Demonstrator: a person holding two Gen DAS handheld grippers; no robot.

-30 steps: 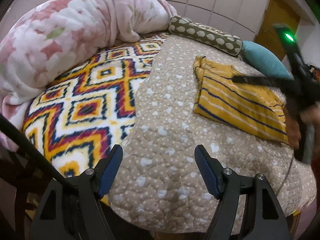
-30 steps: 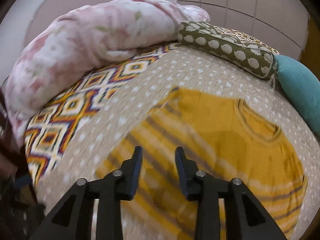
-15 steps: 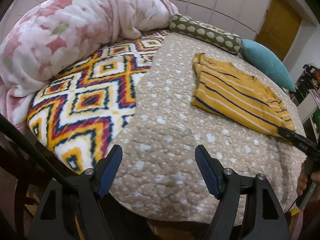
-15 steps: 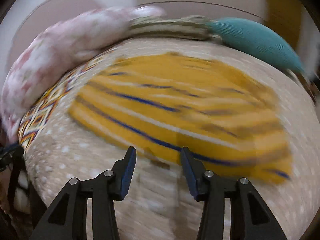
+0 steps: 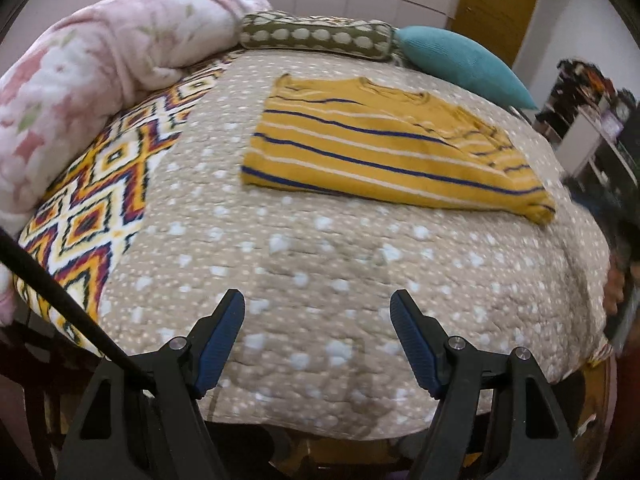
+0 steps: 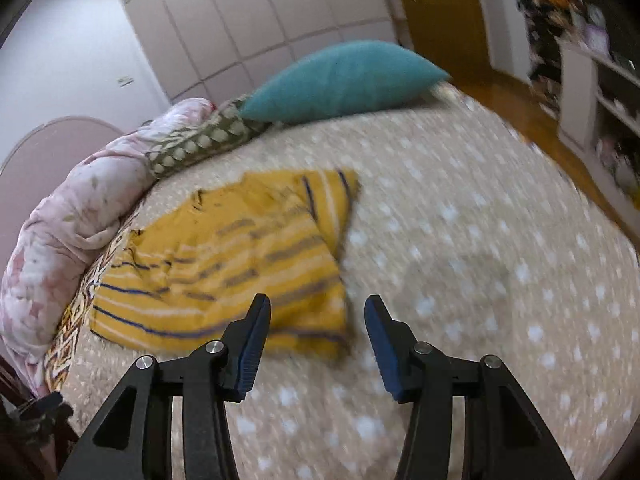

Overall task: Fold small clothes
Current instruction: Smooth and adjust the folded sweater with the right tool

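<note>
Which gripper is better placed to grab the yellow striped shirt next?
Right. The right gripper is open at the yellow striped shirt's near corner; the left gripper, also open, hangs over bare quilt.

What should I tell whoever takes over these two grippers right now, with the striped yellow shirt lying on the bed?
Left gripper: open, empty, above the dotted quilt, short of the shirt.
Right gripper: open, empty, at the shirt's near corner, view blurred.
Yellow striped shirt: lying on the quilt, partly folded into a rough rectangle, one end rumpled, near the teal pillow.
Done: first folds, it seems.
Left: probably another fold and tidying.
</note>
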